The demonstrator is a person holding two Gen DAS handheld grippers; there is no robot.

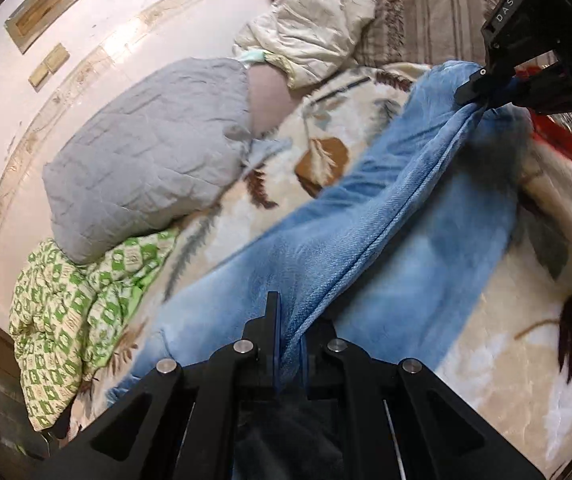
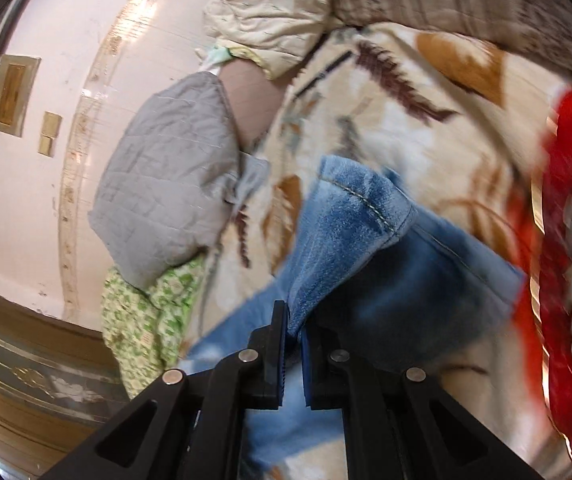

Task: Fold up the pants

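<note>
The blue denim pants (image 1: 365,240) stretch across the patterned blanket (image 1: 325,120), lifted along a seam ridge. My left gripper (image 1: 291,340) is shut on the near end of the pants. My right gripper (image 1: 485,94) shows at the upper right of the left wrist view, shut on the far end. In the right wrist view my right gripper (image 2: 293,336) pinches the pants (image 2: 349,232) near a stitched hem, with a folded layer hanging above the blanket (image 2: 385,112).
A grey quilted pillow (image 1: 146,152), a green checked quilt (image 1: 74,320) and a cream bundle (image 1: 309,28) lie along the wall side. A red patterned cloth (image 2: 565,240) lies at the right. A striped pillow (image 1: 425,8) is at the head.
</note>
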